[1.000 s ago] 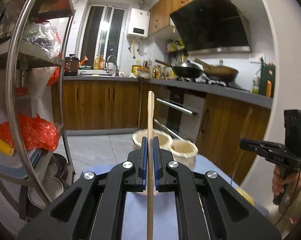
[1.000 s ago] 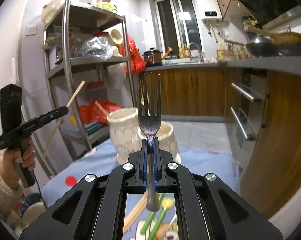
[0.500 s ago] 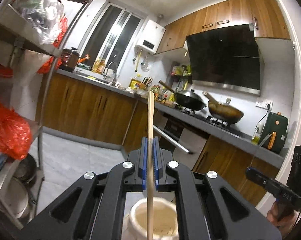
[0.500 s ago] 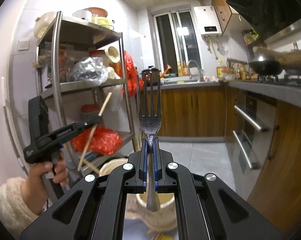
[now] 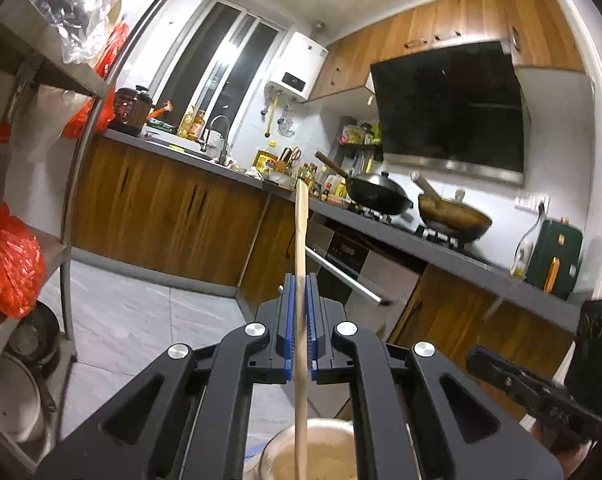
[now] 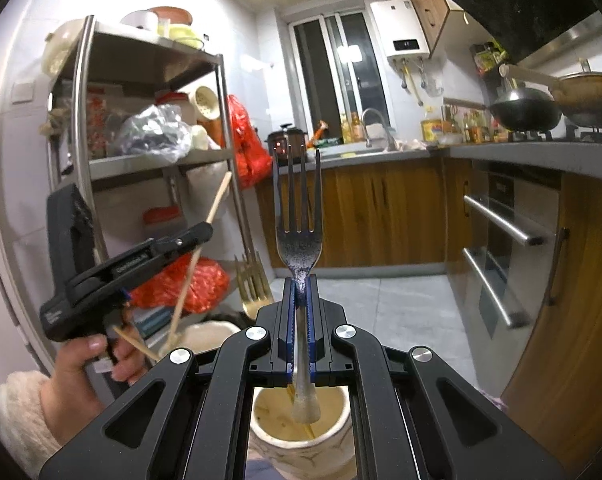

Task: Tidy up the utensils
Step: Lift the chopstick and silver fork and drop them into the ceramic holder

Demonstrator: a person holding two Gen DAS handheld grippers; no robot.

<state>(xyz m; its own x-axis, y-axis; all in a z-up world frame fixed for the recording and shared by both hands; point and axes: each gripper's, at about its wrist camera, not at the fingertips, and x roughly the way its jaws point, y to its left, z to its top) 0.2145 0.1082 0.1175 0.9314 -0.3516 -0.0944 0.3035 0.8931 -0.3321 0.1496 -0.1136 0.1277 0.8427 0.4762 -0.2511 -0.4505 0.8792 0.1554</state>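
Our left hand-held gripper (image 5: 300, 328) is clamped on a long pale wooden chopstick (image 5: 301, 280), upright, its lower end above the mouth of a cream ceramic holder (image 5: 325, 456). Our right hand-held gripper (image 6: 299, 322) grips a dark speckled metal fork (image 6: 297, 224), tines up, its handle end over a second cream ceramic jar (image 6: 301, 432). Only the right view shows a gold fork (image 6: 253, 284) standing in the left jar (image 6: 197, 338) and the steel shelf rack (image 6: 149, 160) close behind.
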